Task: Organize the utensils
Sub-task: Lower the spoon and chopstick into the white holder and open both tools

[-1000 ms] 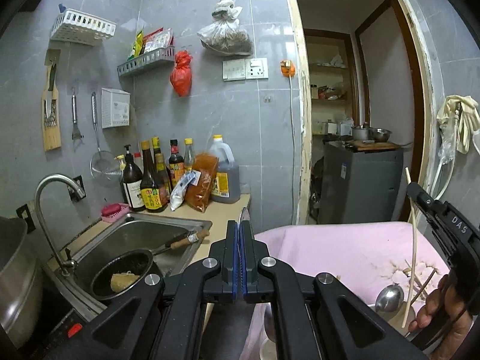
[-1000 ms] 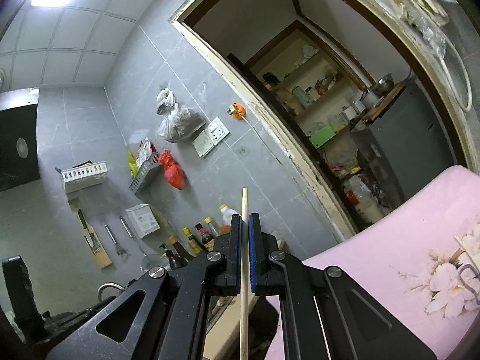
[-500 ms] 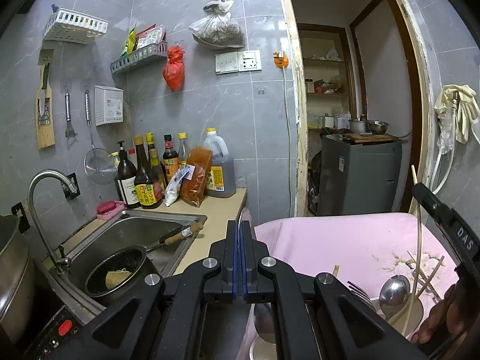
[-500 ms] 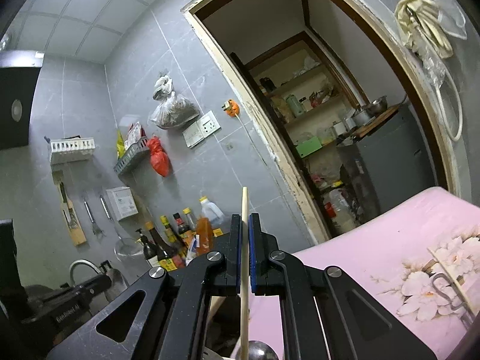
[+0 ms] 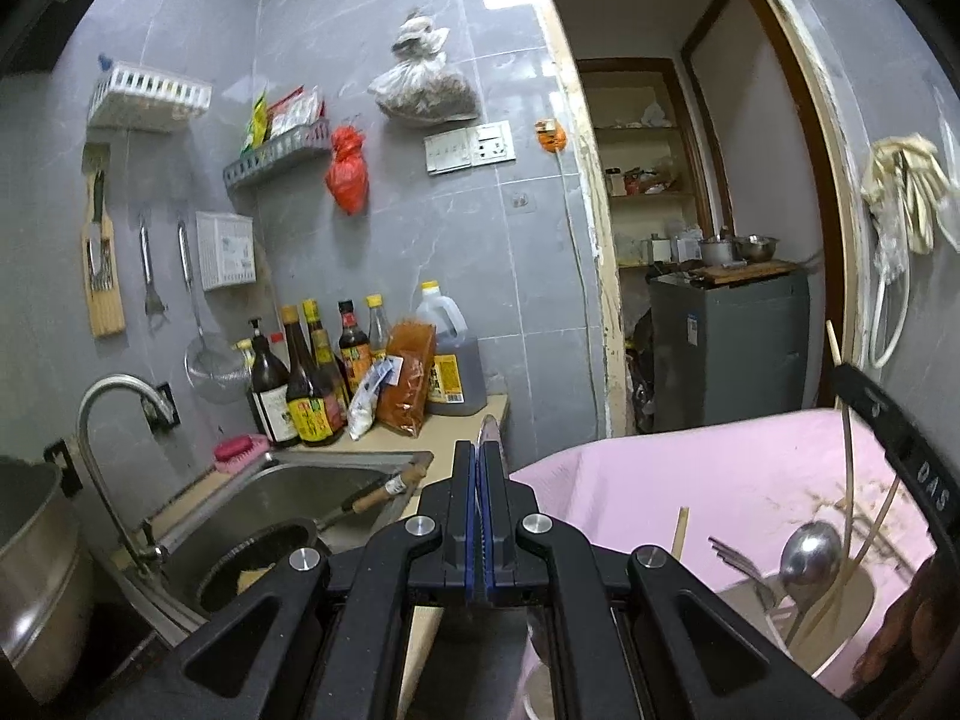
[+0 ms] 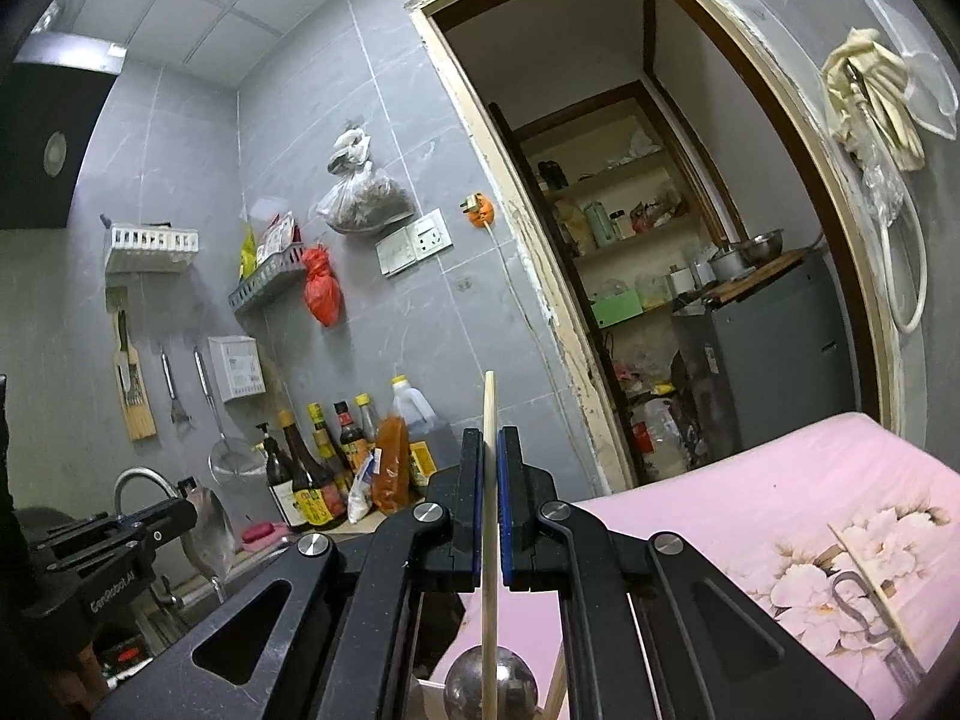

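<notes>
Right wrist view shows the right gripper (image 6: 491, 504) pinching a pale wooden chopstick (image 6: 489, 546) upright, its lower end over the round steel ladle (image 6: 491, 684) at bottom centre.

A sink (image 5: 288, 498) sat at the left, with a faucet (image 5: 114, 420) at its left edge and a pan (image 5: 258, 564) inside it. Behind the sink, sauce bottles (image 5: 306, 384) and an oil jug (image 5: 450, 360) stood on the counter (image 5: 444, 426) against the tiled wall. Wall shelves (image 5: 276, 156) and hanging utensils (image 5: 150, 270) were above them. A doorway (image 5: 690, 228) opened to the right of the counter. In front of it lay a cloth-covered table (image 5: 690, 480), bearing a container (image 5: 840, 618) with a ladle (image 5: 807, 552), fork (image 5: 735, 558) and chopsticks (image 5: 864, 546) in it.
</notes>
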Demonstrator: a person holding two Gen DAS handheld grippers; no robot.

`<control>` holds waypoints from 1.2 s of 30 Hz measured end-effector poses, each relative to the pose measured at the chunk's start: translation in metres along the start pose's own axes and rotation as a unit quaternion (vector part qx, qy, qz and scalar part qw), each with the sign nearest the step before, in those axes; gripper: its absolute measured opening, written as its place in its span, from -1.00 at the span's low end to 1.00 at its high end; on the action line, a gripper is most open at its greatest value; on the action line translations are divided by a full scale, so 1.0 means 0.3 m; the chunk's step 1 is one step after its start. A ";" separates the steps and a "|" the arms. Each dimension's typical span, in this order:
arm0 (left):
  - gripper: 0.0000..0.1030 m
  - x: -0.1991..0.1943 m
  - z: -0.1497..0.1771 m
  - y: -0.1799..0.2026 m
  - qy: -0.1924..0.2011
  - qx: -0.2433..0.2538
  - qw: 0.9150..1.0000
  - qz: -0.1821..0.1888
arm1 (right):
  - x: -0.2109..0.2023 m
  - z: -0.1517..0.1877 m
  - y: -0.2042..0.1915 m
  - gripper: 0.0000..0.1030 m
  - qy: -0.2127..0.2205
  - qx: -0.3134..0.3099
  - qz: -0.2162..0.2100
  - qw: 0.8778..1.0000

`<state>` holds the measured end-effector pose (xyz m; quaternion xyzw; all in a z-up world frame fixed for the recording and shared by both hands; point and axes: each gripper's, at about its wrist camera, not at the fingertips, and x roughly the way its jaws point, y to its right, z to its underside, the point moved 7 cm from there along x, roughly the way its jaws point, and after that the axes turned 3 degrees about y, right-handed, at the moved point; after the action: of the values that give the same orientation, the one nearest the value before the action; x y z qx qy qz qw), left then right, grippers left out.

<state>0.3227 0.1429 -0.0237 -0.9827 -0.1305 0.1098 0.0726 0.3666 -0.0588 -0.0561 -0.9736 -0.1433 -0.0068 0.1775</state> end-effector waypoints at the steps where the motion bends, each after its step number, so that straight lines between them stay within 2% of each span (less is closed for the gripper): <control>1: -0.96 0.000 0.004 0.005 0.001 0.004 1.000 0.001 | 0.001 0.003 -0.001 -0.92 -0.002 -0.002 -0.001 1.000; 10: -0.96 -0.018 0.049 0.061 -0.017 0.014 0.999 0.037 | -0.022 0.019 -0.023 -0.91 -0.027 -0.022 -0.011 0.999; 16: -0.95 -0.031 0.073 0.090 -0.034 0.017 0.997 0.062 | -0.050 0.042 -0.053 -0.91 -0.063 -0.052 -0.027 0.996; 19: -0.91 -0.035 0.084 0.101 -0.050 0.013 0.995 0.085 | -0.064 0.051 -0.053 -0.91 -0.080 -0.052 -0.027 0.995; 22: -0.88 -0.030 0.097 0.096 -0.076 -0.017 0.990 0.117 | -0.074 0.053 -0.053 -0.90 -0.094 -0.049 -0.025 0.994; 24: -0.87 -0.023 0.102 0.083 -0.093 -0.043 0.986 0.133 | -0.081 0.052 -0.053 -0.83 -0.105 -0.047 -0.025 0.993; 26: -0.87 -0.020 0.105 0.072 -0.108 -0.068 0.981 0.148 | -0.088 0.051 -0.052 -0.56 -0.111 -0.042 -0.025 0.993; 32: -0.83 -0.019 0.110 0.058 -0.133 -0.115 0.968 0.177 | -0.129 0.007 -0.049 -0.45 -0.120 -0.033 -0.016 0.992; 36: -0.45 -0.045 0.080 0.060 -0.128 -0.133 0.965 0.185 | -0.175 -0.050 -0.031 -0.28 -0.117 -0.031 0.004 0.993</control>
<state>0.3086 0.1249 -0.0472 -0.9681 0.0323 0.2281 -0.0980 0.3144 -0.0702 -0.0423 -0.9732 -0.1590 0.1033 0.1298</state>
